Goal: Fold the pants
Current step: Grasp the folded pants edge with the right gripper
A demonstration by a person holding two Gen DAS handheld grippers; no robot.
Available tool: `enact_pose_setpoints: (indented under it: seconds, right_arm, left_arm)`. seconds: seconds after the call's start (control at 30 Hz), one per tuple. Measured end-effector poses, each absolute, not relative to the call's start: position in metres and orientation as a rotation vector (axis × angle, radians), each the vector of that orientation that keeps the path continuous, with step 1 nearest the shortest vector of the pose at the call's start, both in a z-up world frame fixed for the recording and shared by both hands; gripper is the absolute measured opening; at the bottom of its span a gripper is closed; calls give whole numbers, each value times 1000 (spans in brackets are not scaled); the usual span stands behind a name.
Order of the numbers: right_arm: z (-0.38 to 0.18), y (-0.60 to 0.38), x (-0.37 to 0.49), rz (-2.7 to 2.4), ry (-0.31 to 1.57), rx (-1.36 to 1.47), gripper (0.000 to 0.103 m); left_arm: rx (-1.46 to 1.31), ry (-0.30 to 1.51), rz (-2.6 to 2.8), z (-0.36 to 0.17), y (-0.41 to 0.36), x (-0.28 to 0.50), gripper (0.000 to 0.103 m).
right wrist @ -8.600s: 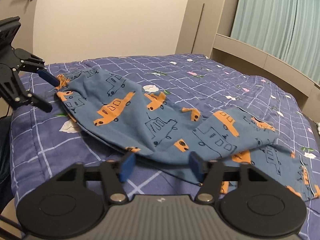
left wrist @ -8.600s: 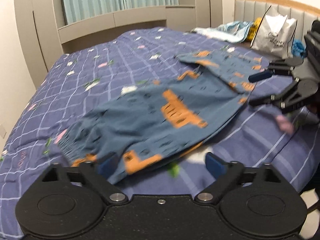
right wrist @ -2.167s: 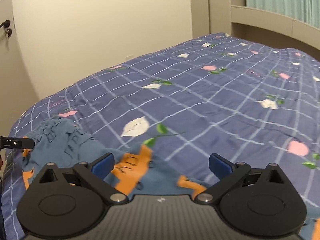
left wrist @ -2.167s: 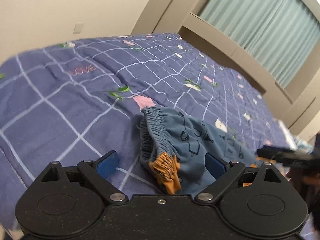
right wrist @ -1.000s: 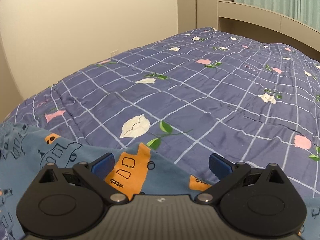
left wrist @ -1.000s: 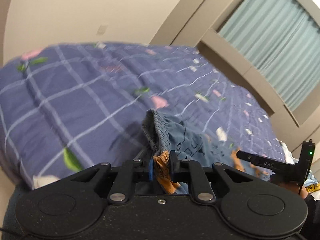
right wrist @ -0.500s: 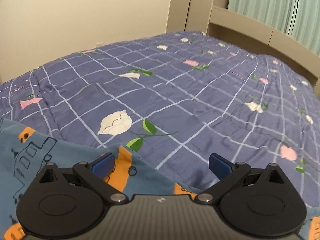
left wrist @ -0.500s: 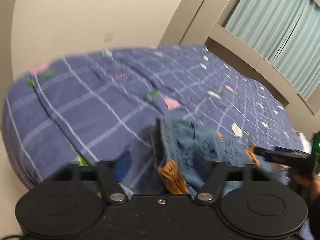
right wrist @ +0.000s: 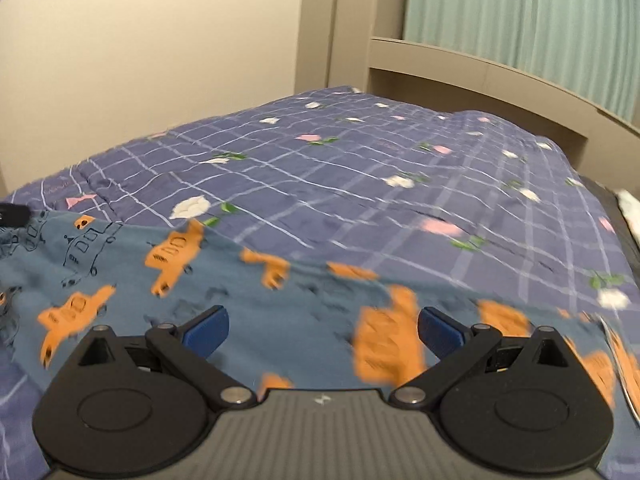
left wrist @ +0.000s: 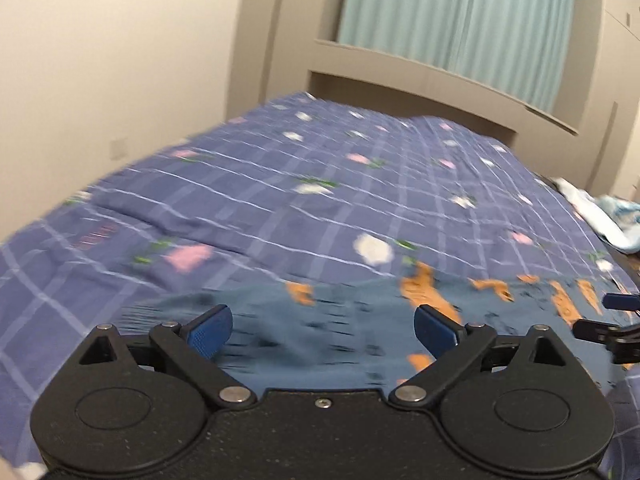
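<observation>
The blue pants (left wrist: 352,320) with orange car prints lie flat on the purple checked bedspread (left wrist: 320,184), stretched from left to right. My left gripper (left wrist: 323,326) hovers over their left end, its jaws opening wide, the cloth beneath them and not pinched. In the right wrist view the pants (right wrist: 248,288) spread across the near bed, and my right gripper (right wrist: 323,330) stands open above them, gripping nothing. The right gripper's fingers (left wrist: 600,326) also show at the right edge of the left wrist view. Both views are motion-blurred.
A beige wall lies to the left and a beige bed frame (left wrist: 420,88) with teal curtains (left wrist: 460,12) stands behind. Crumpled light-blue and white cloth (left wrist: 600,216) lies at the far right of the bed. The bedspread (right wrist: 360,168) beyond the pants is bare.
My left gripper, shut on the waistband a second ago, has let go and opened wide, and the pants now lie flat. Both grippers have drawn back and swung, so more of the pants shows.
</observation>
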State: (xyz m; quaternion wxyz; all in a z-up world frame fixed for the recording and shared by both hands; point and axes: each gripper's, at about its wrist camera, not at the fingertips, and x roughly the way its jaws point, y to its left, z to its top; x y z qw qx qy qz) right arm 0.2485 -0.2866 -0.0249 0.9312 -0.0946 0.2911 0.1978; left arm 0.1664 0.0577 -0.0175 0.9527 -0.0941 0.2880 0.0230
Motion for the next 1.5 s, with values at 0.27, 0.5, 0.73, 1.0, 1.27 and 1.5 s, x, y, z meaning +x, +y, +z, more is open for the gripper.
enact_pose_setpoints:
  seconds: [0.27,0.5,0.73,1.0,1.27,1.5]
  right_arm:
    - [-41,-396,229,204,665,-29,103]
    - [-52,-473,235,91,685,201,103]
    - [-57,-508,260,120,665,366,103]
    - [-67,-533,268,108,561,592,99]
    - [-74,-546,261,31,518,693,47]
    - [-63,-536,257,0,482,586,13]
  left_arm:
    - [-233,670,-35,-45,11,219,100]
    - [-215,697,8,-61,-2,247,100]
    - [-158,690,47,-70,-8,252,102]
    - [-199,684,39,-60,-9,251,102]
    - [-345,635,-234,-42,-46,250,102]
    - [-419,744,-425,-54,-98,265,102]
